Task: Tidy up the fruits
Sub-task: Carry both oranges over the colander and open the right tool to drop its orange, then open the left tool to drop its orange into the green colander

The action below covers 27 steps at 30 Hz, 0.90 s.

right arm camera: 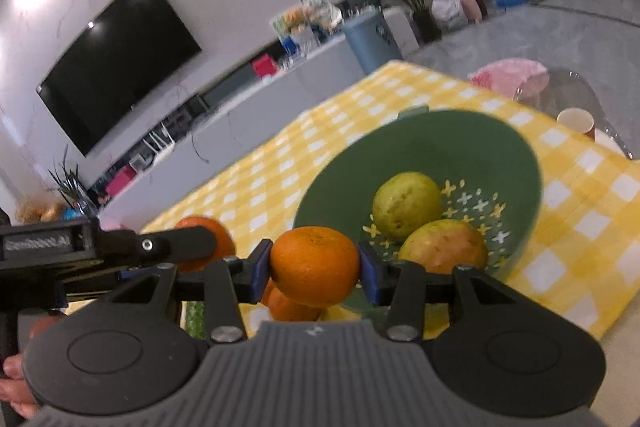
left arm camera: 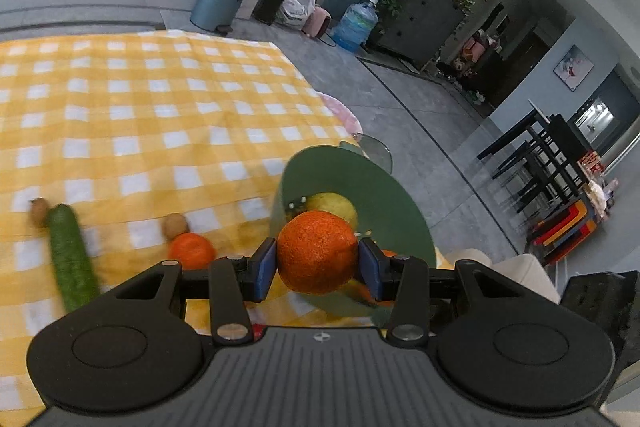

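Note:
My left gripper (left arm camera: 318, 265) is shut on an orange (left arm camera: 316, 247), held above the near rim of a green colander bowl (left arm camera: 384, 195). A yellow-green fruit (left arm camera: 340, 206) lies in that bowl. My right gripper (right arm camera: 314, 271) is shut on a second orange (right arm camera: 314, 263), just before the same bowl (right arm camera: 440, 143), which holds two yellow-green fruits (right arm camera: 406, 205) (right arm camera: 444, 247). The left gripper's orange (right arm camera: 218, 233) shows at the left of the right wrist view. On the checked cloth (left arm camera: 140, 107) lie another orange (left arm camera: 191, 250), a cucumber (left arm camera: 72, 259) and two small brown fruits (left arm camera: 176, 225) (left arm camera: 40, 211).
The bowl stands near the table's right edge, with grey floor beyond. A pink plate (right arm camera: 508, 75), a glass dish (right arm camera: 568, 95) and a paper cup (right arm camera: 576, 121) sit behind the bowl. A hand (right arm camera: 16, 367) grips the left tool's handle. Another orange (right arm camera: 292, 303) lies under the right gripper.

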Each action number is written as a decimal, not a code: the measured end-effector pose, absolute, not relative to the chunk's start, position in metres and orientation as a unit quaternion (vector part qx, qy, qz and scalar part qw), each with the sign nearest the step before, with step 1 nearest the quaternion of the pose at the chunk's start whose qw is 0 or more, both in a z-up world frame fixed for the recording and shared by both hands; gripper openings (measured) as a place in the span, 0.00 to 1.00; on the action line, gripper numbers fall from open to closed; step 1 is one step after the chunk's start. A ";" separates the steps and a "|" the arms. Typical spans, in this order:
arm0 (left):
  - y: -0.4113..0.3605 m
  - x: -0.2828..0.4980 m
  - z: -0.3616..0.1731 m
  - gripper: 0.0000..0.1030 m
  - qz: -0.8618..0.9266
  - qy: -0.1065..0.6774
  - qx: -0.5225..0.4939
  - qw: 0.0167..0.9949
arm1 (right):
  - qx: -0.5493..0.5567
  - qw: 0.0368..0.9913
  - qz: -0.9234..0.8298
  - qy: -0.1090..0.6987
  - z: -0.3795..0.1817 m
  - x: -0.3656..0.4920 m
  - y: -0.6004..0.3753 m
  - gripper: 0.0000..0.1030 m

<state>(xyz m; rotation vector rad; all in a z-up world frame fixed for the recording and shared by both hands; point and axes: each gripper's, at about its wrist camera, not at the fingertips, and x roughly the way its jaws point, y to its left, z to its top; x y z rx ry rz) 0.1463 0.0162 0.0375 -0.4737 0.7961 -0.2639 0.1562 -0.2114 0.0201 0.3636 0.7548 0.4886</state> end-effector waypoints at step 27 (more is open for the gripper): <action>-0.050 0.218 0.011 0.49 -0.076 0.442 -0.089 0.889 | 0.203 0.899 0.176 0.345 0.017 0.145 -0.255 0.57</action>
